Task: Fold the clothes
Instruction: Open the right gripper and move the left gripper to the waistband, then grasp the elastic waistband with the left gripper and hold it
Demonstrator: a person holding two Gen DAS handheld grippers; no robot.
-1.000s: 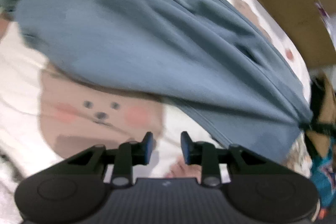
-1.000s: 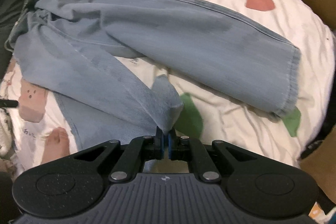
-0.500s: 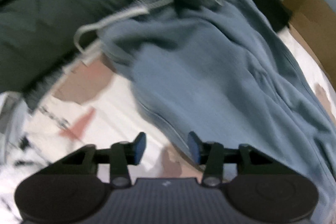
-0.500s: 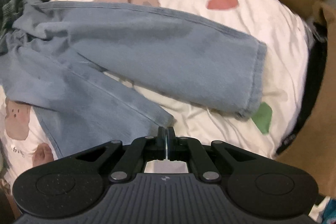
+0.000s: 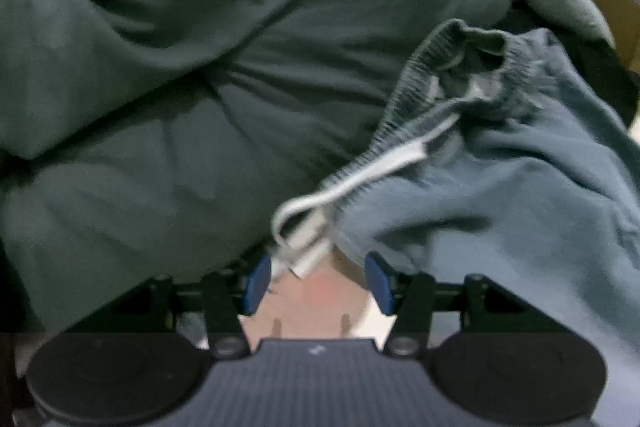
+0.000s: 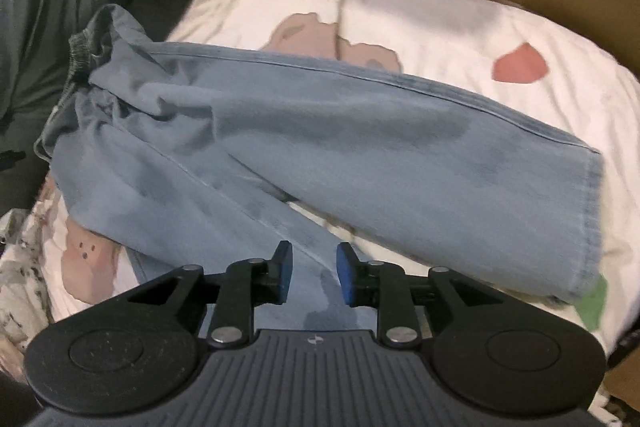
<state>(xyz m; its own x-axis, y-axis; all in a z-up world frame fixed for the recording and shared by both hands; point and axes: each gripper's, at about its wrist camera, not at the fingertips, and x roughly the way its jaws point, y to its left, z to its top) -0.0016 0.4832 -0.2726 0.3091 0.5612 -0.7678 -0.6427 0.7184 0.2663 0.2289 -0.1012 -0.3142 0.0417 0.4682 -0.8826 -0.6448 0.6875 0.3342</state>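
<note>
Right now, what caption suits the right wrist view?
Open fingers above light blue jeans spread on a patterned bedsheet.

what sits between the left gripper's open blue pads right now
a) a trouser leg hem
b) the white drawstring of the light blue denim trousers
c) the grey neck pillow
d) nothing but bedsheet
b: the white drawstring of the light blue denim trousers dangles into the gap of the open left gripper.

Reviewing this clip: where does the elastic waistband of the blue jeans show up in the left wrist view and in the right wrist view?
Left wrist: the waistband sits upper right, its white drawstring trailing down toward the open left tool.
Right wrist: the waistband sits at the far left, upper part, far from the open right tool.
Shared landmark: the dark green cloth beside the waistband.
</note>
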